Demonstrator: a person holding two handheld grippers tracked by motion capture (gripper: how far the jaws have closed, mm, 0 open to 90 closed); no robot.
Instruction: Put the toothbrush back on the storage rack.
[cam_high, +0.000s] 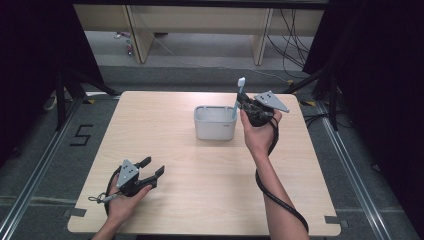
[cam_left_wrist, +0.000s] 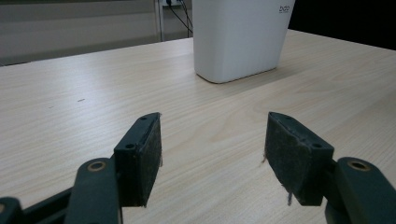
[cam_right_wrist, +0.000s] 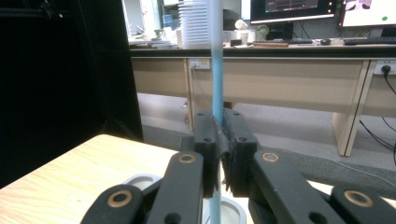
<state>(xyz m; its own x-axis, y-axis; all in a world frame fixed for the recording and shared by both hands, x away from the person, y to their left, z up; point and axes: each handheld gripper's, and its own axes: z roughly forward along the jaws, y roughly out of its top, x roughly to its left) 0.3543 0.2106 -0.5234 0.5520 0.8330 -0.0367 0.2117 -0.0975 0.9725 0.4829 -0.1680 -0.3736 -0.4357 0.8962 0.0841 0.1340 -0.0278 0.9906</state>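
High view, L to R: left gripper rests low on the wooden table, near its front-left edge, held in the person's left hand; jaws apart w/ nothing between them. In the left gripper view, its pads frame bare tabletop, w/ the white container standing well beyond. Centre: white container, upright on the table, open top. Just R of it: right gripper, held over the container's right rim, jaws clamped on a thin light-blue toothbrush. Toothbrush stands approx. upright, head up, lower end dipping inside the container. Right gripper view: pads pressed together on the handle, container rim below.
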